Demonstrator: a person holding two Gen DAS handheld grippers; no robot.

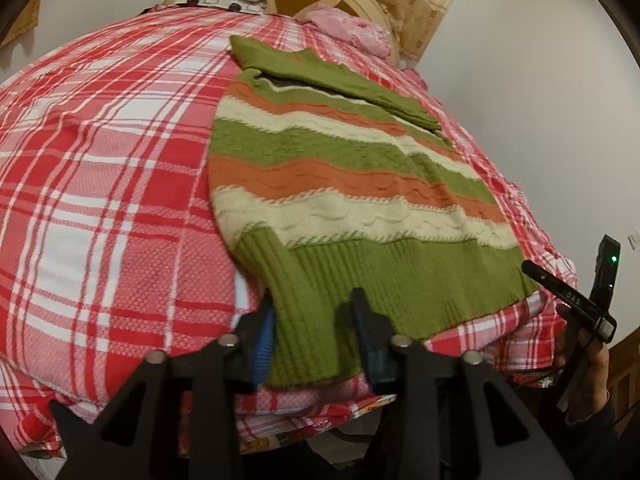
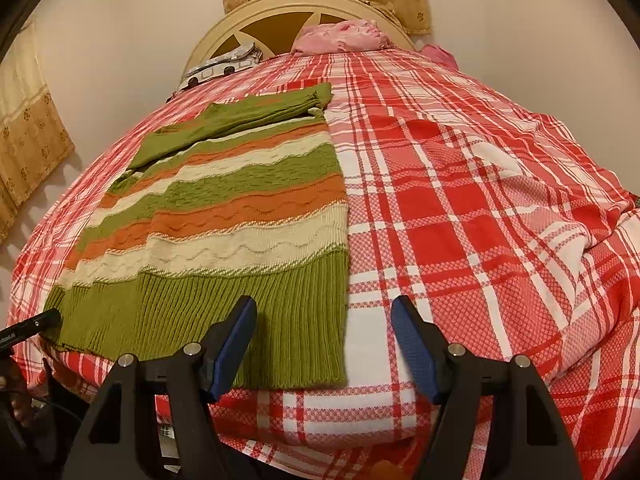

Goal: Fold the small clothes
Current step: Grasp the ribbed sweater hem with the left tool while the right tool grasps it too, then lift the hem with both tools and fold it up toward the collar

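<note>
A knitted sweater with green, orange and cream stripes lies flat on a red plaid bedspread. One green sleeve is folded across its top. In the left wrist view my left gripper straddles the near left corner of the ribbed green hem. The cloth fills the gap between its fingers, but the pads stand apart and do not pinch it. In the right wrist view my right gripper is open over the sweater's near right hem corner. Its left finger is over the ribbing and its right finger is over the bedspread.
The near edge of the bed runs just under both grippers. At the far end stand a cream headboard, a pink cloth bundle and a patterned folded item. Beige curtains hang at the walls. A hand holds the other tool.
</note>
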